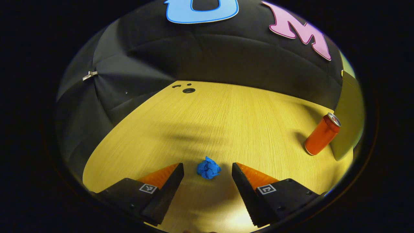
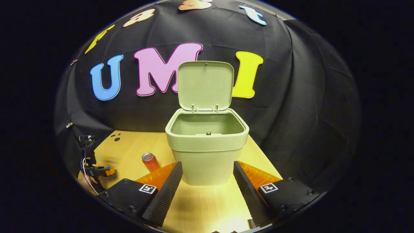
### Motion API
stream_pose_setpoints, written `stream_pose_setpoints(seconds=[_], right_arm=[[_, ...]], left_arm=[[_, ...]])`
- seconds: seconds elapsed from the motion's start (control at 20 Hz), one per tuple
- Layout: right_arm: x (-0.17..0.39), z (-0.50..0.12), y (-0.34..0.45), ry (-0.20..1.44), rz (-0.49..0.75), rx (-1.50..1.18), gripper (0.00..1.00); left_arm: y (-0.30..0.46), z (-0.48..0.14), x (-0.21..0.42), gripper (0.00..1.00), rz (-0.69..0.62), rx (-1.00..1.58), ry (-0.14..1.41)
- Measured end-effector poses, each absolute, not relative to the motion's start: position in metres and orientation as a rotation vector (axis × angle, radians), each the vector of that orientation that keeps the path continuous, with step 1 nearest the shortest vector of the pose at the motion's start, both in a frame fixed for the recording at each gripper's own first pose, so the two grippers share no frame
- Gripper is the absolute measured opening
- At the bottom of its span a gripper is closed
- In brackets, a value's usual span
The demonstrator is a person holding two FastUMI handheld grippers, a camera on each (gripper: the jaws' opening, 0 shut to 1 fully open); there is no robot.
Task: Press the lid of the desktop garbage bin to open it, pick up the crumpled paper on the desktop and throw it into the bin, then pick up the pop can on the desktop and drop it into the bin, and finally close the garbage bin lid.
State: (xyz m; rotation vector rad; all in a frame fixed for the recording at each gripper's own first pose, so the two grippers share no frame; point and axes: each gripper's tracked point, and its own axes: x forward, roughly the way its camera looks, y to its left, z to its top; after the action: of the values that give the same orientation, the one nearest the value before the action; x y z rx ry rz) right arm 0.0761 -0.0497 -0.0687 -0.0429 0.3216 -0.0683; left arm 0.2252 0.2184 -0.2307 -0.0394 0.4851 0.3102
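In the left gripper view, the left gripper [image 1: 207, 176] is nearest, with its two fingers spread wide and holding nothing. The crumpled paper [image 1: 208, 168], a small blue ball, lies on the desktop [image 1: 226, 116] just ahead of the tips, in line with the gap between them, at 12 o'clock from the gripper. I cannot tell if the fingers are already low enough to touch the wood. Farther away, at about 2 o'clock, the pop can [image 1: 322, 134] stands close beside the wall of the garbage bin [image 1: 347, 119].

In the right gripper view, the right gripper [image 2: 208, 173] is also spread and empty, and it points at the bin from near. The bin body stands at 12 o'clock, a little beyond the tips and apart from them. Its lid [image 2: 205, 85] stands up behind the opening, so the first step seems to be done. What I can see of the inside looks empty.

By my judgement the task is at its second step: the paper is not yet picked up. After that the can must go in, and last the lid must be closed.
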Motion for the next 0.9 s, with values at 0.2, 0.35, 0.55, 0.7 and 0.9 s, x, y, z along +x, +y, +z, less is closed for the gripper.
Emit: stream_pose_setpoints(seconds=[0.2, 0.35, 0.55, 0.7, 0.9], right_arm=[[0.078, -0.076, -0.051, 0.346, -0.06, -0.039, 0.99], [0.079, -0.084, -0.046, 0.364, -0.038, -0.037, 0.99], [0.078, -0.099, -0.04, 0.392, -0.006, -0.036, 0.99], [0.071, -0.108, -0.038, 0.413, 0.011, -0.025, 0.99], [0.063, -0.118, -0.042, 0.432, 0.013, -0.011, 0.99]], left_arm=[[0.22, -0.236, 0.227, 0.96, 0.326, -0.021, 0.489], [0.214, -0.241, 0.231, 0.9, 0.327, -0.028, 0.492], [0.204, -0.244, 0.235, 0.63, 0.31, -0.002, 0.498], [0.199, -0.244, 0.234, 0.46, 0.301, 0.018, 0.518], [0.189, -0.242, 0.231, 0.37, 0.276, 0.033, 0.537]])
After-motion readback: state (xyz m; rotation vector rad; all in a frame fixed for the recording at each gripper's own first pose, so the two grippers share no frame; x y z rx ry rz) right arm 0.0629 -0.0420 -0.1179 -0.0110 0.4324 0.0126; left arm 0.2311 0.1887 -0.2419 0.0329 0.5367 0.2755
